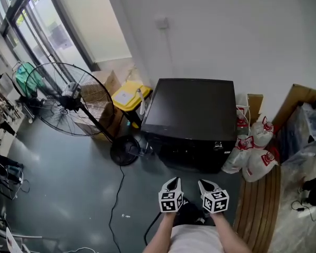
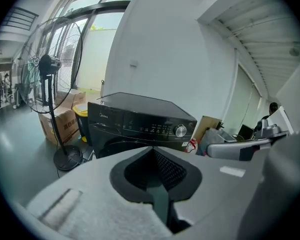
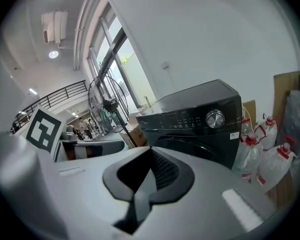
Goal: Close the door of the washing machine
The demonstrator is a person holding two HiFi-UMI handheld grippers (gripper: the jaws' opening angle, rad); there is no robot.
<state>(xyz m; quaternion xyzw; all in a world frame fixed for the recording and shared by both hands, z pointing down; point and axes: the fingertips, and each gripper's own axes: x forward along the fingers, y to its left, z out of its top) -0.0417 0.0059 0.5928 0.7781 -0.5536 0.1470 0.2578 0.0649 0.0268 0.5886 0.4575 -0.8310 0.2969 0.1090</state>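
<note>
Left tool (image 1: 173, 182) and right tool (image 1: 204, 184) hang side by side low in the head view. Both are well short of the black washing machine (image 1: 192, 109), which stands against the white wall (image 1: 226, 30) between a yellow bin (image 1: 129, 96) and white jugs (image 1: 255, 152) with red caps. Each tool's own view shows its jaws brought together at the tips with nothing between them.

The head view gives only the machine's top and a dark front. The gripper views show the control panel (image 2: 140, 124) with its silver dial (image 2: 180, 131). Below it is the upper curve of the door (image 2: 121, 145). The rest is hidden behind the tools, so I cannot tell whether it sits flush.

A standing fan (image 1: 68, 99) is left of the machine. The left gripper view shows printed cardboard boxes (image 2: 65, 126) behind its pole.
</note>
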